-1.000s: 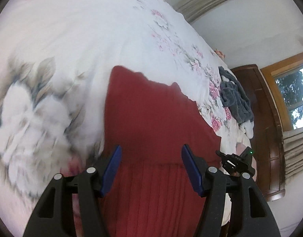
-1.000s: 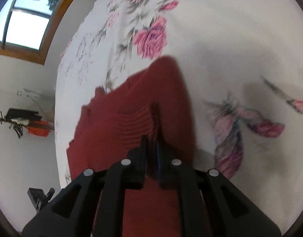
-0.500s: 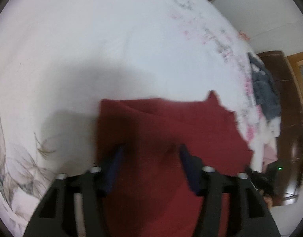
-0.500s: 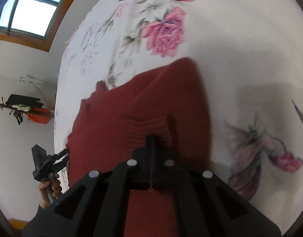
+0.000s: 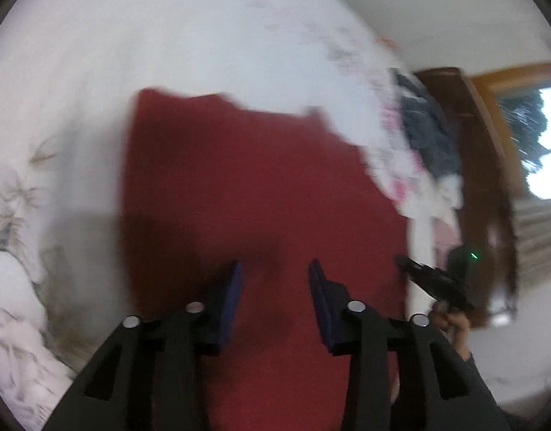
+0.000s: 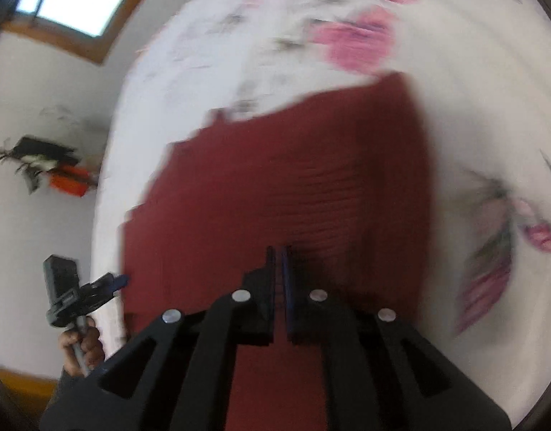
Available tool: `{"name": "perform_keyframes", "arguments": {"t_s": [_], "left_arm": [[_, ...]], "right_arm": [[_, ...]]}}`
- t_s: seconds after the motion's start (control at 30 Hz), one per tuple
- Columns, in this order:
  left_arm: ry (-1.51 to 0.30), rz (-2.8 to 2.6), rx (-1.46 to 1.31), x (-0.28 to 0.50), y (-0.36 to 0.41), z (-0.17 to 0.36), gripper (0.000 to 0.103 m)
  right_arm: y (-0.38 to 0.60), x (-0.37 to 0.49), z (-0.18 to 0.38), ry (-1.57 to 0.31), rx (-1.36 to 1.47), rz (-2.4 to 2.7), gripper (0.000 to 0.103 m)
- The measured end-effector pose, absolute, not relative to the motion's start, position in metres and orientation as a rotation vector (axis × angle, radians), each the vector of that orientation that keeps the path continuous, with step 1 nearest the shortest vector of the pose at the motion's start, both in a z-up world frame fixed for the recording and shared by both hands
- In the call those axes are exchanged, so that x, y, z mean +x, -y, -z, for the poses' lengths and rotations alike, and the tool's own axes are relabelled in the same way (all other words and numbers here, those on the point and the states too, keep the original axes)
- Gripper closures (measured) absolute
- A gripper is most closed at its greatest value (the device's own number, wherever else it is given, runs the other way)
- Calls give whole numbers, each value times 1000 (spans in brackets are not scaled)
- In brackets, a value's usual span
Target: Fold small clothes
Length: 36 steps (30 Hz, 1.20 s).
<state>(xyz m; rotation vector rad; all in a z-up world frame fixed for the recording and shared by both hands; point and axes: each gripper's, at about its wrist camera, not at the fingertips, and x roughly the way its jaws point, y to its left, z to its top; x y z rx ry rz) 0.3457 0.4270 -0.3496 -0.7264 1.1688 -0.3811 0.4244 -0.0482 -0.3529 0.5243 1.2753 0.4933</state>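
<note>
Floral white bedspread point(image 5: 203, 36) under dark red knitted garment point(image 5: 257, 186); left gripper point(image 5: 274, 276) spread wide above it, right gripper point(image 6: 278, 255) clamped on its ribbing.

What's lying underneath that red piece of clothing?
The red knit garment lies on a white floral bedspread, which shows all around its edges. Whatever sits directly beneath the cloth is covered, so only the bedspread can be confirmed.
</note>
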Motion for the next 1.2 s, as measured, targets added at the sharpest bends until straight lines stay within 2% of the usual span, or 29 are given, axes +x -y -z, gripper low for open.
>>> {"name": "perform_keyframes", "arguments": {"t_s": [0.13, 0.2, 0.27, 0.37, 0.4, 0.47, 0.53, 0.6, 0.67, 0.83, 0.97, 1.2], "left_arm": [[-1228, 439, -641, 343, -390, 359, 62], [-1259, 400, -647, 345, -388, 376, 66], [-1258, 375, -707, 346, -394, 377, 67], [-1241, 359, -688, 330, -394, 356, 53], [-1239, 354, -684, 320, -397, 350, 51], [-1244, 338, -693, 292, -408, 342, 47], [-1234, 325, -711, 260, -423, 333, 37], [-1223, 314, -736, 221, -441, 324, 33], [-1235, 302, -761, 182, -455, 322, 33], [-1308, 227, -810, 108, -476, 341, 33], [-1413, 243, -847, 66, -469, 366, 33], [-1434, 250, -920, 42, -455, 380, 31]], "right_arm": [[-8, 410, 362, -1347, 488, -628, 99], [-16, 409, 382, -1393, 446, -576, 103], [-9, 408, 390, -1403, 493, -558, 103], [12, 398, 372, -1376, 483, -508, 103], [22, 392, 368, -1372, 491, -502, 96], [54, 371, 354, -1361, 555, -485, 95], [83, 341, 344, -1363, 605, -484, 92], [109, 307, 335, -1378, 622, -481, 71], [136, 273, 333, -1416, 622, -469, 65], [194, 181, 345, -1518, 663, -402, 64], [203, 132, 356, -1611, 637, -404, 62], [194, 103, 365, -1650, 607, -402, 59]]}}
